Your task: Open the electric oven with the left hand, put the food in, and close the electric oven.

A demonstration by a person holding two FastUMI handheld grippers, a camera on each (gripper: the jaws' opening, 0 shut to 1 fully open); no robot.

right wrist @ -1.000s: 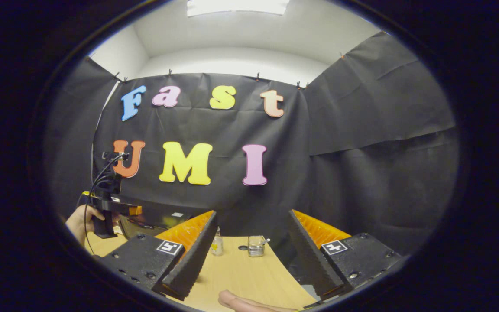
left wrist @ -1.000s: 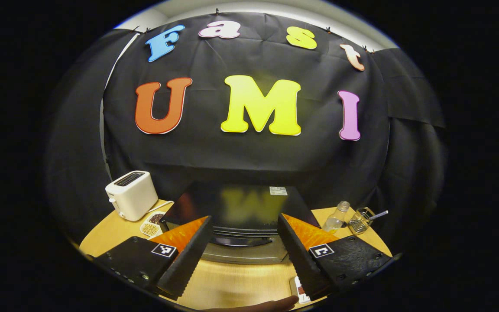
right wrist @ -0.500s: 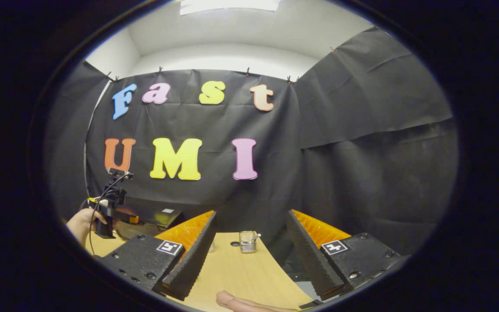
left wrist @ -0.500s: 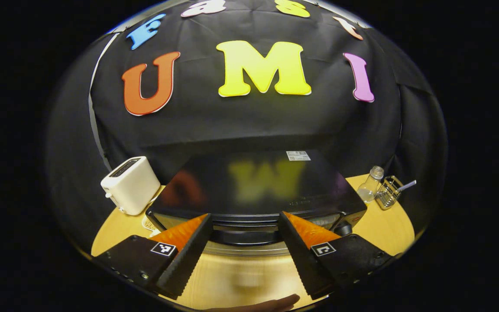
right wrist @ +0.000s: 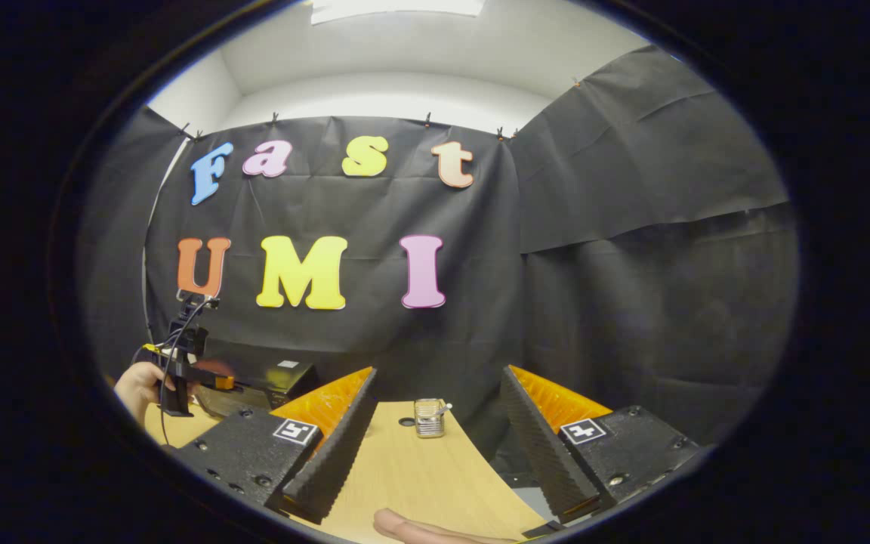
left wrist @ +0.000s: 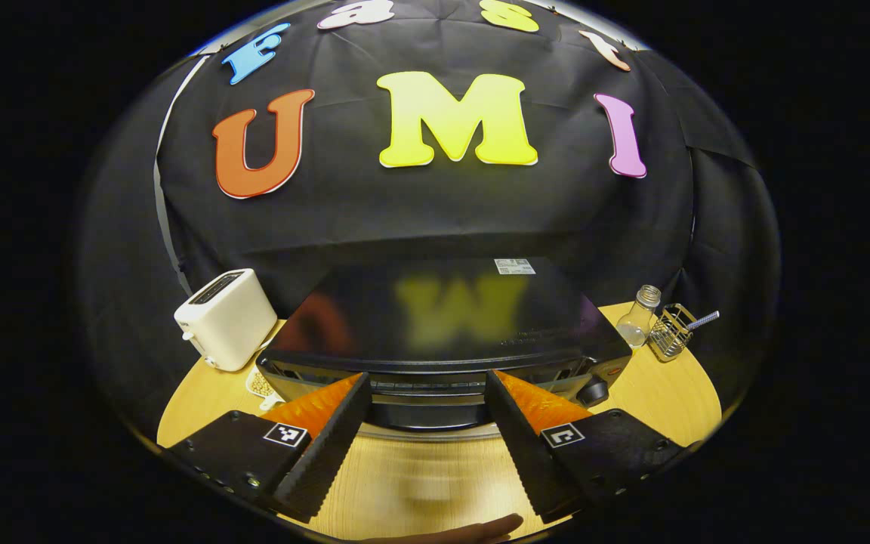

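Note:
A black electric oven (left wrist: 442, 317) with a glossy top stands on the wooden table, straight ahead in the left gripper view. My left gripper (left wrist: 424, 453) is open just in front of its upper front edge, fingers either side of the dark handle strip (left wrist: 427, 408), not touching it. The oven's round knob (left wrist: 593, 391) sits at its front right. My right gripper (right wrist: 435, 461) is open over the table's right part, holding nothing. In the right gripper view the left gripper (right wrist: 186, 370) and the hand holding it show far left, by the oven (right wrist: 269, 378).
A white toaster (left wrist: 225, 319) stands left of the oven, with a small dish of beans (left wrist: 261, 384) beside it. A glass bottle (left wrist: 639, 317) and a wire holder (left wrist: 671, 332) sit at the right. The table edge (right wrist: 495, 476) falls off near my right gripper.
My left gripper has moved closer to the oven and tilted down over its top front edge, then nearly settled. My right gripper swung slightly right, so the bottle slid behind its finger.

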